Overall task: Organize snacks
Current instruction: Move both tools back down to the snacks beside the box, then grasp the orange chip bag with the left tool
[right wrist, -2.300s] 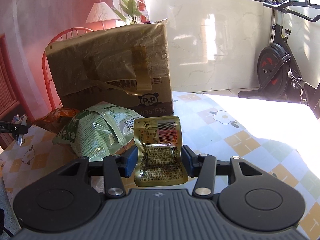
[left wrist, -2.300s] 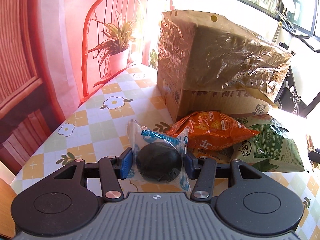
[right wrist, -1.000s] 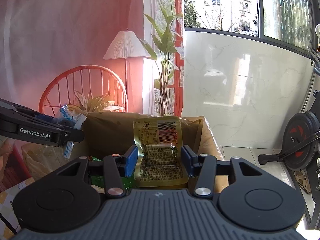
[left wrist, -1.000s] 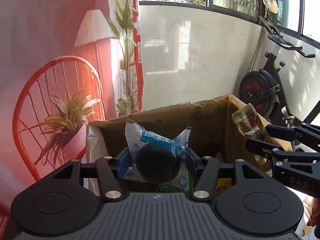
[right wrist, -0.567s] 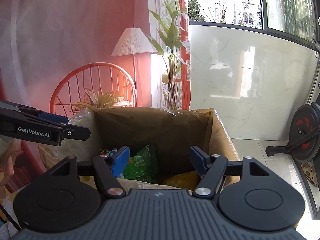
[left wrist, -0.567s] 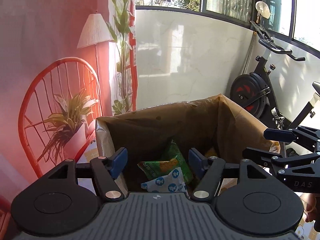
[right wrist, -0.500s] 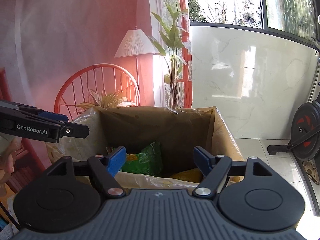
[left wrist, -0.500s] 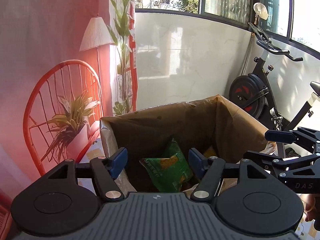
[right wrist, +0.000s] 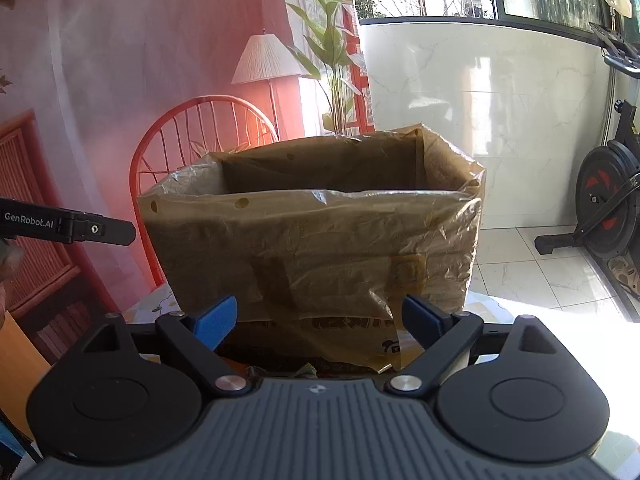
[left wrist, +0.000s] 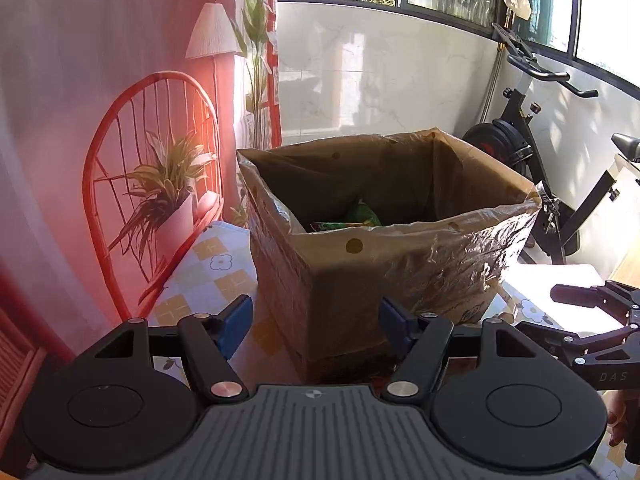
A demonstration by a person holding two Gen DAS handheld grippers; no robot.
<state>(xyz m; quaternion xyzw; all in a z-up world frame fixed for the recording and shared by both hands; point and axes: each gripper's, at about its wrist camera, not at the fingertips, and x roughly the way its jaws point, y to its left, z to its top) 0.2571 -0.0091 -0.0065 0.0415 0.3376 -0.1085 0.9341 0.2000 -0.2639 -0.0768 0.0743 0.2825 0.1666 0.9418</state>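
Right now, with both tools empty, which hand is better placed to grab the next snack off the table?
Probably the right. Both the left tool and right tool are open, but only the right view shows crumpled packets just under its tips at the foot of the box.

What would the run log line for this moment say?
left gripper: open, empty | right gripper: open, empty | box: on table, green bag inside | phase: both near box, outside it
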